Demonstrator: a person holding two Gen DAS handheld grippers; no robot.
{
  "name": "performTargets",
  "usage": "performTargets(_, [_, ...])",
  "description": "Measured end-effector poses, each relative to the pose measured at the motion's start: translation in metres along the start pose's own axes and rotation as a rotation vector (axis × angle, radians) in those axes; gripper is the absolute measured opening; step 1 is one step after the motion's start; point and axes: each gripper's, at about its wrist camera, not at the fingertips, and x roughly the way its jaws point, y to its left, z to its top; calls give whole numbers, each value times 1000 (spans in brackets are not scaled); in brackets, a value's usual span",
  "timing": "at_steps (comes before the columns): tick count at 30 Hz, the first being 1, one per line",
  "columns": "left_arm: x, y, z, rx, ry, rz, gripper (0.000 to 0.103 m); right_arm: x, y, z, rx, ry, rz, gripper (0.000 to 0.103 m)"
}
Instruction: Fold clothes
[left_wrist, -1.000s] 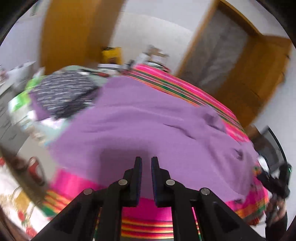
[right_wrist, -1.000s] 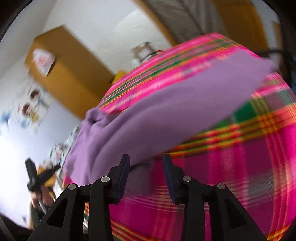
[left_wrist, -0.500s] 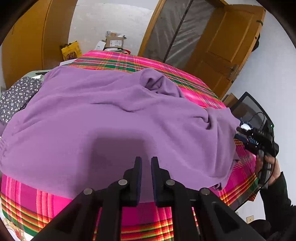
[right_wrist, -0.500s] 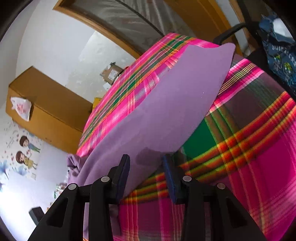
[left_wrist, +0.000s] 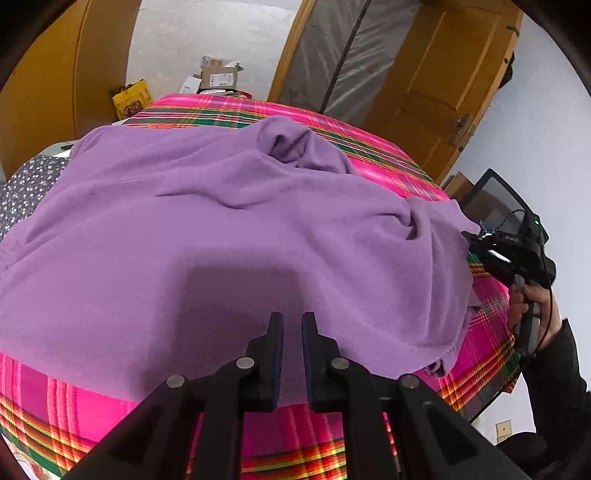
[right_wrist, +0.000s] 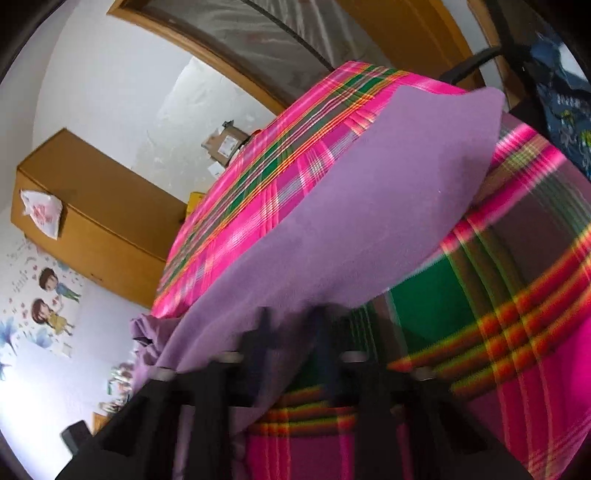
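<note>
Purple garment (left_wrist: 229, 236) spread across the plaid-covered surface (left_wrist: 388, 147), filling the frame centre. Left gripper (left_wrist: 293, 325): fingers narrowly parted above the cloth, holding nothing. Right gripper (right_wrist: 291, 317): blurred fingers, just closing on the garment's edge.

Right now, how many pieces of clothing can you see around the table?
3: a purple fleece spread over the plaid table, a dark dotted garment beyond its left edge, and a blue patterned one on the chair. More may be hidden.
</note>
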Motion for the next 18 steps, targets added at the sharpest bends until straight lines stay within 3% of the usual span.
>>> performTargets(3, [1, -4, -3, 22, 5, 3, 10, -7, 2, -2, -9, -27, 16, 6])
performTargets(18, [1, -11, -11, 66, 17, -17, 10, -119, 21, -28, -45, -224, 80, 4])
